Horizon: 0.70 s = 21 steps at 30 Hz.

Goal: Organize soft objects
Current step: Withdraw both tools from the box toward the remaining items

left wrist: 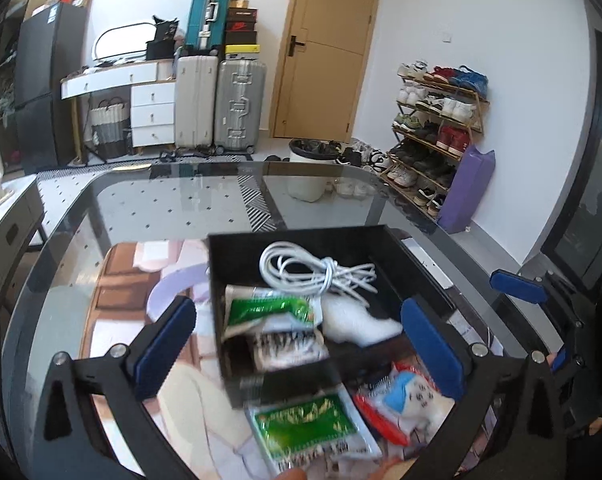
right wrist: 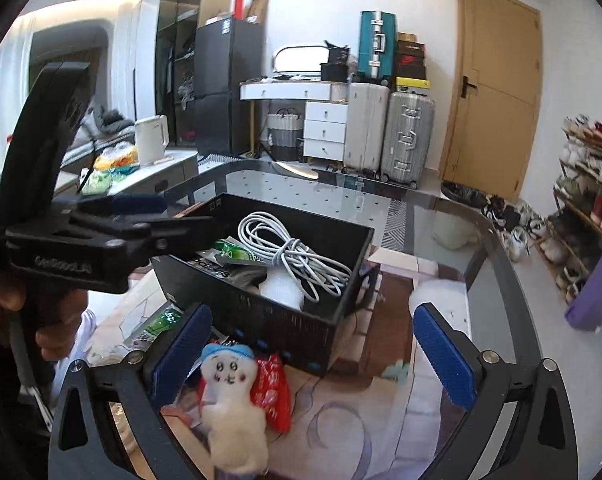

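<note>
Spread wide, gripping nothing: left gripper (left wrist: 301, 340) above green packet (left wrist: 313, 424), right gripper (right wrist: 309, 356) above white plush doll (right wrist: 231, 400). Doll's face only in right view. Beyond, on glass table (left wrist: 161, 208), black box (right wrist: 301, 320) with coiled white cable (left wrist: 317, 270).

right gripper (right wrist: 313, 356) jaws wide | plush toy (right wrist: 233, 396) between | black box (right wrist: 313, 320) behind
</note>
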{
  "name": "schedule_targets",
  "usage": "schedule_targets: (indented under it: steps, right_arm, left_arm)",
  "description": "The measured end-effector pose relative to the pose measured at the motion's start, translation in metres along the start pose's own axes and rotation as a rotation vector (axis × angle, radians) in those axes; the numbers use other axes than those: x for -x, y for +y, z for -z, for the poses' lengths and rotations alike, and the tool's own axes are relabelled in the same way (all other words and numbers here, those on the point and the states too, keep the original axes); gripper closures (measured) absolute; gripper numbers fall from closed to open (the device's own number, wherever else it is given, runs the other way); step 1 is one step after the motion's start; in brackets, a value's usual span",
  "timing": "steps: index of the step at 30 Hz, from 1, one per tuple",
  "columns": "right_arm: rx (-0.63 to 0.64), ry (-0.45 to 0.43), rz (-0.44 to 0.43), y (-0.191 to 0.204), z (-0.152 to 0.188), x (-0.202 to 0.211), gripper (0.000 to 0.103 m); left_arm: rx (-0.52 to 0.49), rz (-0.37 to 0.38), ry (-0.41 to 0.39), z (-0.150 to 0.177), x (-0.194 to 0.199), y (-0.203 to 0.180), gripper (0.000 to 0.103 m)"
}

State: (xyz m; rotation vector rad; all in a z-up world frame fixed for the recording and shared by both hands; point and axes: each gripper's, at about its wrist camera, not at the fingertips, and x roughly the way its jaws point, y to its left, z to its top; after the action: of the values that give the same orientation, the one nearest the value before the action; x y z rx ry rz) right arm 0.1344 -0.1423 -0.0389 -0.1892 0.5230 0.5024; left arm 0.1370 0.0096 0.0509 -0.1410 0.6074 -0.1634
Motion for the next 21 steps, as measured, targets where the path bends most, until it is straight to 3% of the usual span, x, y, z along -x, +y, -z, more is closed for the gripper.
schedule_targets:
  steps: [10,21]
  right_arm:
    - [-0.012,0.031,-0.059,0.014,0.001,0.014,0.001]
    - [0.079,0.104,-0.149,0.034,0.006,0.021,0.001]
  left_arm:
    - [0.017,-0.086,-0.006,0.033,0.034,0.000,0.000]
    - [0.004,-0.125,0.012,0.065,0.062,-0.002,0.000]
